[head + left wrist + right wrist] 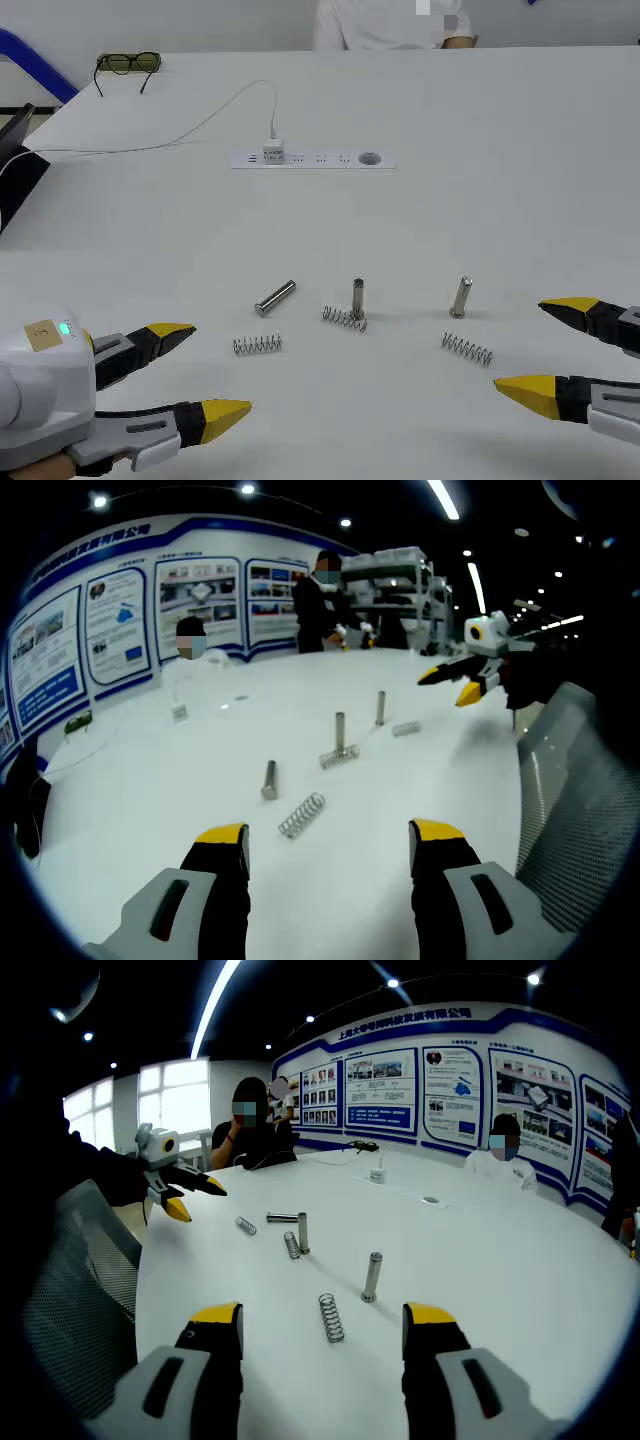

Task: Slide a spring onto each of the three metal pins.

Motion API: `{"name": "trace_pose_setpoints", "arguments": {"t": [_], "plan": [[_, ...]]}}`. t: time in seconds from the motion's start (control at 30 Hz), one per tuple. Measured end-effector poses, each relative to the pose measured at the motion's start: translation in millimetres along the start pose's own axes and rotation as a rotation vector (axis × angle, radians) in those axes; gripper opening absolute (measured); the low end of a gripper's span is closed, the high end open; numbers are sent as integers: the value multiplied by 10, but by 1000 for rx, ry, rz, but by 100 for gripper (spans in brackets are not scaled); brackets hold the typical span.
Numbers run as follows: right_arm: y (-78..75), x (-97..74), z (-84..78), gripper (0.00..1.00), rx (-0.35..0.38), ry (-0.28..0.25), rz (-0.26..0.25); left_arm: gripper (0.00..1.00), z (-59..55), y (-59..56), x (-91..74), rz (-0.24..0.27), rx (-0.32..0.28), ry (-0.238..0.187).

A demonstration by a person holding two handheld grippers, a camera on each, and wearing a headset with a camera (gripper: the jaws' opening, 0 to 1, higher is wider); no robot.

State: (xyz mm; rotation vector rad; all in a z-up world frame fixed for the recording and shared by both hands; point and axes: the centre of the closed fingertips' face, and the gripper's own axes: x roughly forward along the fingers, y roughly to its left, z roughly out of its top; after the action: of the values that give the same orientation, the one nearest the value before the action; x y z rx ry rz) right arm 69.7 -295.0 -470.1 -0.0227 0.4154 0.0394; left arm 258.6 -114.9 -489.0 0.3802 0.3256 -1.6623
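Wall posters (455, 1065): print unreadable. Left claw (222, 368) wide, empty; left spring (257, 345) on tabletop (450, 200) just ahead, beside toppled pin (275, 298). Right claw (518, 344) wide, empty; right spring (467, 348) just ahead, near upright pin (461, 297).

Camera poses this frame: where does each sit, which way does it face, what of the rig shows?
Head view: on the headset, looking forward and down over the table at pins and springs; left tongs lower left, right tongs lower right.
Left gripper view: rides the left tongs, looks along its open jaws at the parts; right tongs enter upper right.
Right gripper view: rides the right tongs, faces the parts from the opposite side; left tongs at left.
Shared: both gripper views see the lying pin and upright pins.
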Motion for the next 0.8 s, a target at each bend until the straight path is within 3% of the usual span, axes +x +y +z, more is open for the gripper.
{"name": "trace_pose_setpoints", "arguments": {"t": [0.53, 0.8], "plan": [[-1, -16, -7, 66, 4, -2, -6, 64, 94, 75, 9, 3, 17, 2], [4, -16, -22, 66, 4, 4, -10, 62, 222, 178, 90, -1, 41, 6]]}}
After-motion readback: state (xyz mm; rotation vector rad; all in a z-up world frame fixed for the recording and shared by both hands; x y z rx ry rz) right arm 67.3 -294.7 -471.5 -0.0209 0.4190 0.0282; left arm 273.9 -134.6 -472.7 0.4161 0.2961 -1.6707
